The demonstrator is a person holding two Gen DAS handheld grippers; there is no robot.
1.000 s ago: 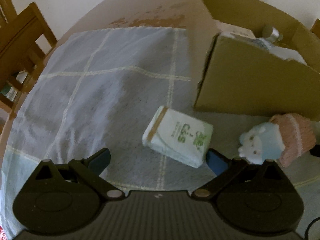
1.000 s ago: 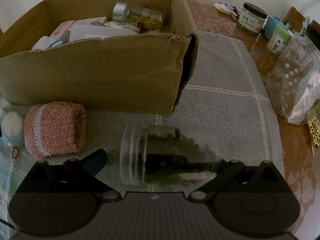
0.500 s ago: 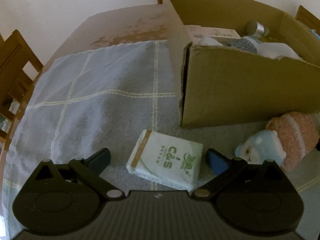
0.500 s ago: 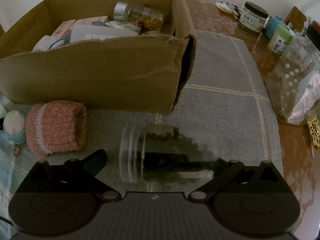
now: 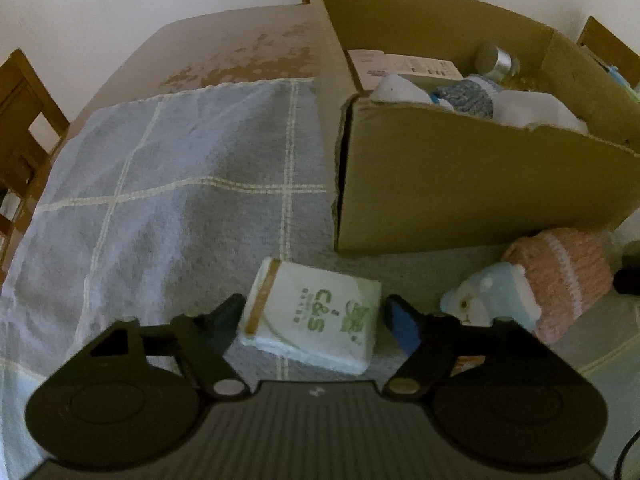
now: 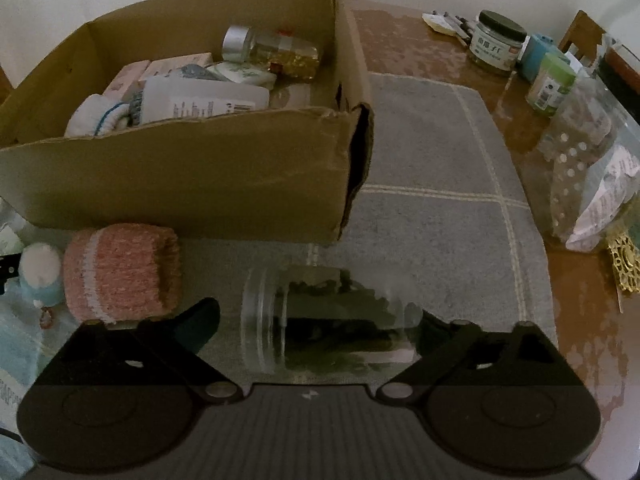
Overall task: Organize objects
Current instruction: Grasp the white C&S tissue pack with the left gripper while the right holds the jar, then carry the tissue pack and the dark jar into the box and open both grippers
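A white tissue pack (image 5: 316, 322) with green print lies on the grey checked cloth (image 5: 180, 184), between the fingers of my open left gripper (image 5: 316, 314), which do not touch it. A clear jar of dark leaves (image 6: 328, 318) lies on its side between the fingers of my open right gripper (image 6: 320, 320). A cardboard box (image 5: 460, 184) holding several items stands behind both; it also shows in the right wrist view (image 6: 180, 176). A pink knitted plush with a blue head (image 5: 552, 284) lies in front of the box, seen too in the right wrist view (image 6: 120, 276).
Jars, a green tin and a clear bag (image 6: 580, 168) stand on the wooden table at the right. A wooden chair (image 5: 20, 120) is at the left edge of the table. Cloth left of the box is bare.
My left gripper has moved forward and right, so the tissue pack now lies between its fingers. The right gripper has edged closer to the jar. Both stay open.
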